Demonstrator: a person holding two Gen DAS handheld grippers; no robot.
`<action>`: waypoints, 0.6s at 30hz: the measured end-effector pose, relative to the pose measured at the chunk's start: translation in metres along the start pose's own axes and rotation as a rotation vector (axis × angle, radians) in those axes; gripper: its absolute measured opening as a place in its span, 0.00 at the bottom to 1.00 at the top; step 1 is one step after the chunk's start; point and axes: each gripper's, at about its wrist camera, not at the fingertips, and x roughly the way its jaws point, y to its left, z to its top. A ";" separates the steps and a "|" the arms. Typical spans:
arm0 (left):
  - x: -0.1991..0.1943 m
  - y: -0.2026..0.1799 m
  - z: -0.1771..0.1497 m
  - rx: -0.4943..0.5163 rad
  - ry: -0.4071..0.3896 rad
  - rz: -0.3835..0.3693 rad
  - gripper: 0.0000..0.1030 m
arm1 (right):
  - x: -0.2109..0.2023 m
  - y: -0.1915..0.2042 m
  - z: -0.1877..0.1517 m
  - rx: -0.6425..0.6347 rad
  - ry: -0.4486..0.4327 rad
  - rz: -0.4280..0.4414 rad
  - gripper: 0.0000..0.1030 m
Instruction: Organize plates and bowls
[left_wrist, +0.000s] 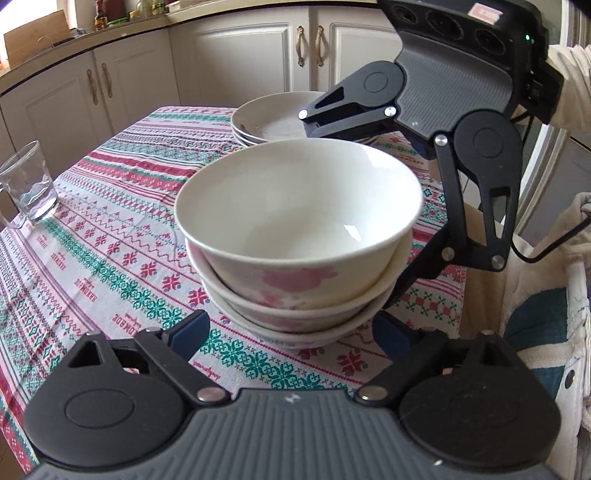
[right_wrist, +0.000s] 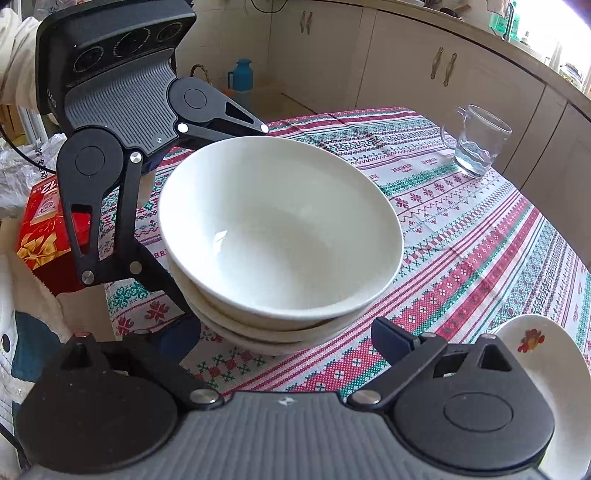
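The stack of bowls (left_wrist: 299, 243) sat on the cloth-covered surface (left_wrist: 110, 236), in front of the stacked plates (left_wrist: 273, 118). The left gripper (left_wrist: 291, 332) and the right gripper (right_wrist: 284, 339) each stood apart, straddling the stack from opposite sides, fingers low beside the bowls and seemingly not pressing. The top bowl looked slightly tilted in its nest, so an uneven squeeze might have tipped or slid it. Two grippers closing at once risked knocking each other, or shoving the stack toward the plates. The glass mug (left_wrist: 27, 188) stood well apart from the bowls.
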 end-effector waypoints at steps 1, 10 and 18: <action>0.001 0.002 0.000 0.007 0.002 -0.015 0.87 | 0.000 0.000 0.001 -0.006 0.001 0.006 0.95; 0.003 0.014 0.006 0.025 -0.002 -0.082 0.86 | 0.001 -0.006 0.004 -0.035 0.008 0.042 0.87; 0.007 0.018 0.009 0.049 0.005 -0.109 0.83 | 0.001 -0.006 0.004 -0.038 0.015 0.056 0.85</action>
